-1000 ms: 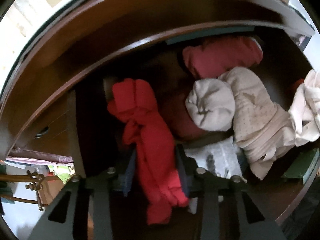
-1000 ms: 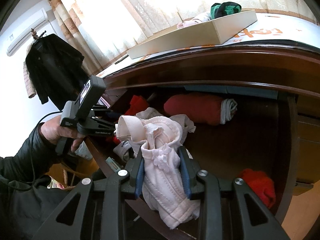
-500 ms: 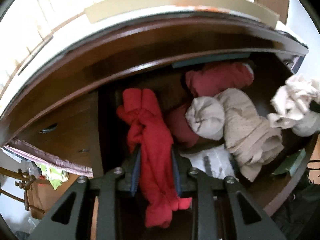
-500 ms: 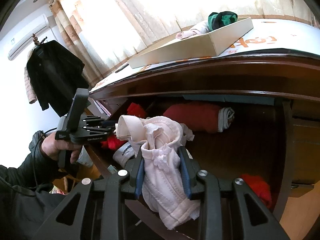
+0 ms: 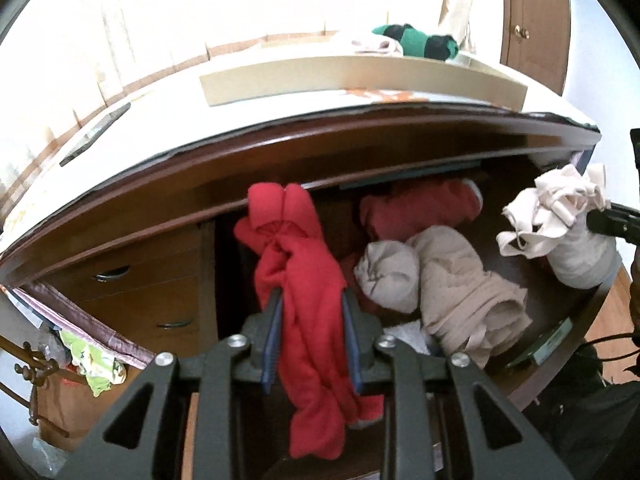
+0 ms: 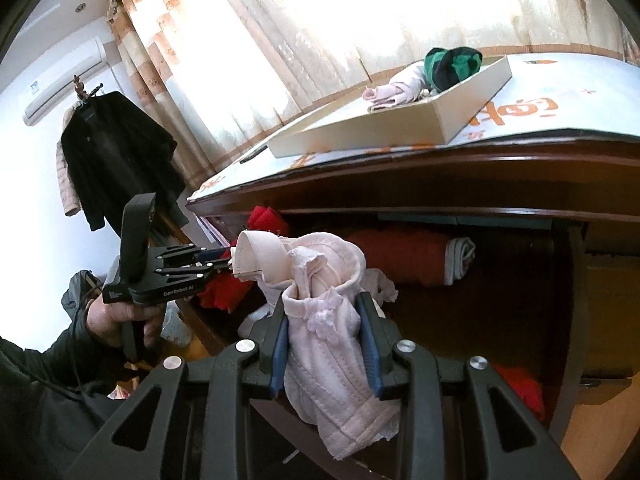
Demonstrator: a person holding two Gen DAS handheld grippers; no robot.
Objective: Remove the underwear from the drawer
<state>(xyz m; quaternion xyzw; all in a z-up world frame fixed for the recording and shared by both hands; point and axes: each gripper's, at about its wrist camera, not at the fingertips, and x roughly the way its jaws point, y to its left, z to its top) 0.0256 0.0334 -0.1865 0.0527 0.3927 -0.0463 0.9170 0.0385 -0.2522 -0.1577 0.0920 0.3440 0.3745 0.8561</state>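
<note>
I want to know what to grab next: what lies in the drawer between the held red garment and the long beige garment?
In the left wrist view, a rolled whitish bundle lies between the red garment and the beige garment.

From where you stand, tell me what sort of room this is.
Most likely a bedroom: an open wooden drawer full of rolled underwear, a dark coat hanging on the wall, and drawn curtains over a bright window.

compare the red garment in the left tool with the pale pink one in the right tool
The red garment is plain, soft, knotted cloth; the pale pink garment is stitched, with a moulded cup and a small flower trim. The red one hangs as a long twisted strip; the pink one is bunched. Both are clamped, in the left tool and right tool, above the open drawer.
</note>
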